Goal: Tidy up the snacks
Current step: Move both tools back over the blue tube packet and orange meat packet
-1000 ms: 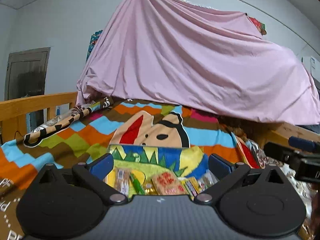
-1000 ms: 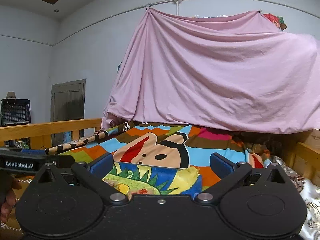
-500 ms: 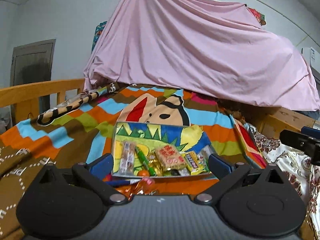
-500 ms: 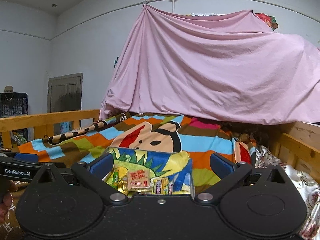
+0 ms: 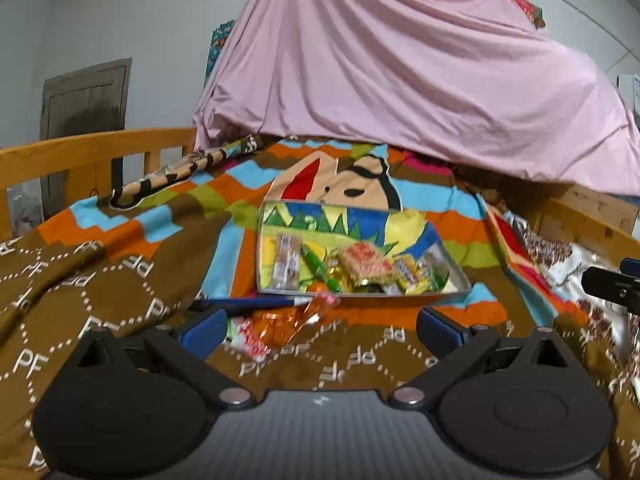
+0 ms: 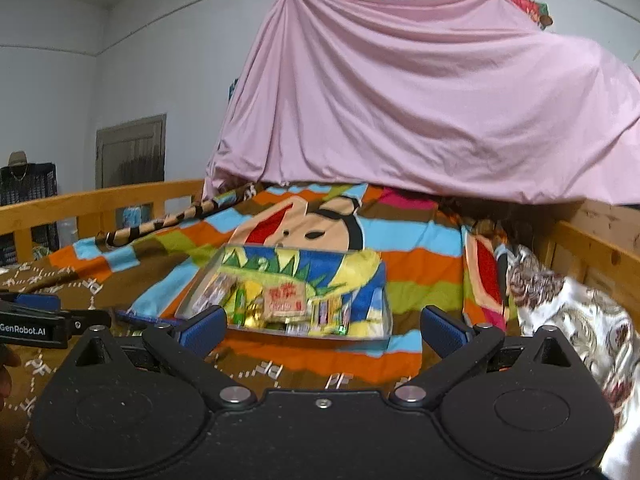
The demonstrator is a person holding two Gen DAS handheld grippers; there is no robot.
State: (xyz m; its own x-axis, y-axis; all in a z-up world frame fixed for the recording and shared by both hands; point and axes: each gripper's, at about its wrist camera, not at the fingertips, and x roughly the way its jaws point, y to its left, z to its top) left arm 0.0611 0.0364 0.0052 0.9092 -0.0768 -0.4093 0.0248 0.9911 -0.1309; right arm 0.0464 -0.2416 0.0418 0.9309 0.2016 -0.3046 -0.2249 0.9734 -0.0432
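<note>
— What's the surface?
— A bed under a patchwork blanket, pink sheet draped behind.
— The snacks?
— Crinkly wrappers in a shallow rectangular tray; left hand-held gripper and right hand-held gripper both gape wide, empty.

Your left gripper has a matte black body, round housings, silver pivot screws and blue finger pads. Your right gripper matches it. White "GenRobot.AI" lettering marks the left one's side.
</note>
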